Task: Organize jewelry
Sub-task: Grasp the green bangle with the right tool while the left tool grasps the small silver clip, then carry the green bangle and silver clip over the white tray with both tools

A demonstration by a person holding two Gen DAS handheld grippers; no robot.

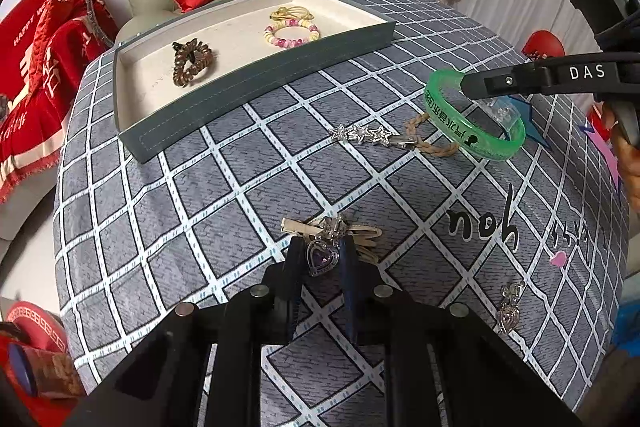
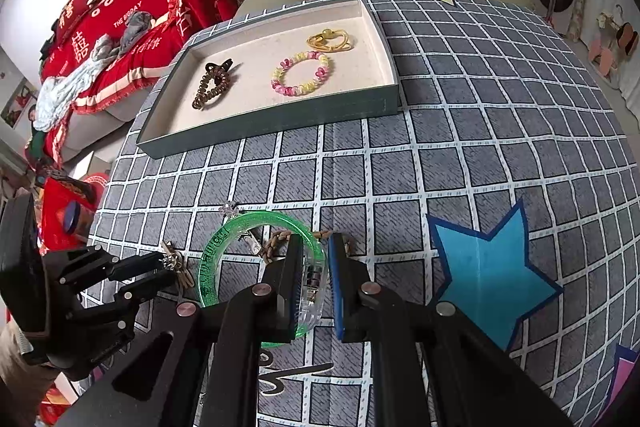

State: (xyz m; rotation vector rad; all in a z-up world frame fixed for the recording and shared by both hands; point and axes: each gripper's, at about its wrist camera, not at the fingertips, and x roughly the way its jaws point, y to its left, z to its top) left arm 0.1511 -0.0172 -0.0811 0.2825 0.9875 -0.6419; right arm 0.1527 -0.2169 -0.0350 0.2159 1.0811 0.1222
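Near the desk's point(image 1: 192, 187) front edge, the left gripper point(image 1: 320, 259) has its jaws pinching the heart pendant hair clip point(image 1: 321, 255): small, light, stiff, best gripped across the heart. Further right, the right gripper point(image 2: 312, 275) has its jaws clamped on the green bangle point(image 2: 208, 263), rigid and slippery, at its clear clasp section, near the tray point(image 2: 280, 123).

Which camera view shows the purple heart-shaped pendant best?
The left wrist view: the purple heart-shaped pendant sits large between the left gripper fingers. In the right wrist view, that gripper mostly hides it; only a metal glint shows.
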